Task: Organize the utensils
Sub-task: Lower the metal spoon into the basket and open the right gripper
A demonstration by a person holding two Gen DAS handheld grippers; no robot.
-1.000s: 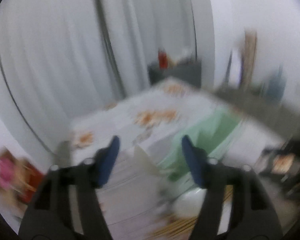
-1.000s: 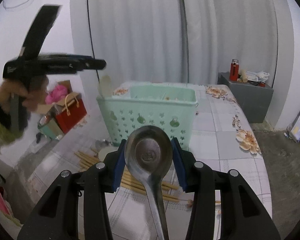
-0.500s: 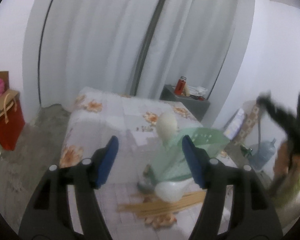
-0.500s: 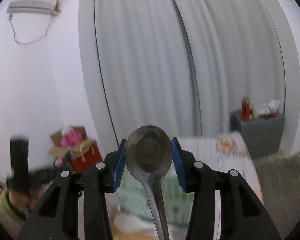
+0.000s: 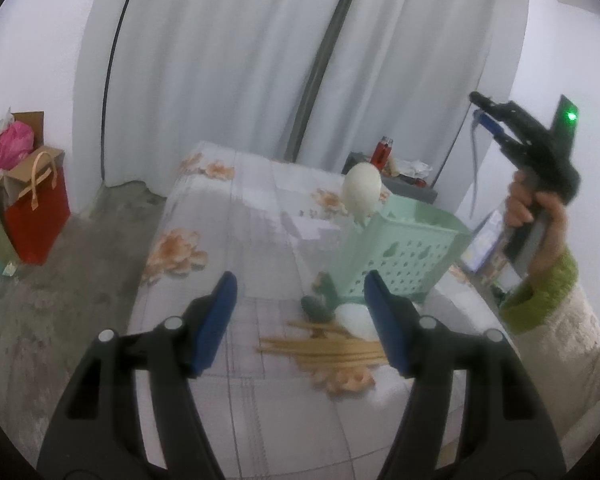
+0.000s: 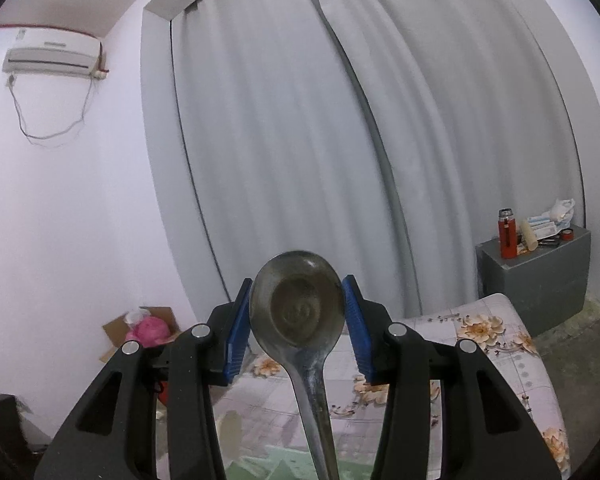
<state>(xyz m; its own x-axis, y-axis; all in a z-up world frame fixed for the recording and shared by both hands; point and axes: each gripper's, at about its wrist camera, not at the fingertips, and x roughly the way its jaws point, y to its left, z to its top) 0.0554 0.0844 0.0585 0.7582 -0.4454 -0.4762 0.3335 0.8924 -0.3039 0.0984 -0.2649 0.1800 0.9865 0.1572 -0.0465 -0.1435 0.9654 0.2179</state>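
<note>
My right gripper (image 6: 298, 312) is shut on a metal spoon (image 6: 298, 300), bowl up between the blue pads, handle hanging down over the green basket (image 6: 268, 468). In the left wrist view the right gripper (image 5: 480, 114) is raised high at the right, above the mint green basket (image 5: 404, 256). A cream spoon (image 5: 362, 190) stands in the basket. Wooden chopsticks (image 5: 324, 348), a white spoon (image 5: 354, 318) and a green utensil (image 5: 318, 306) lie on the table in front of the basket. My left gripper (image 5: 300, 316) is open and empty above the chopsticks.
The table has a floral cloth (image 5: 220, 240). A red bag (image 5: 36, 216) and boxes stand on the floor at left. A grey cabinet (image 6: 536, 272) with a red bottle (image 6: 507, 234) stands by the curtain.
The right gripper has risen and tilted up with the spoon, so the basket has dropped to the bottom of its view. The left gripper has steadied over the chopsticks.
</note>
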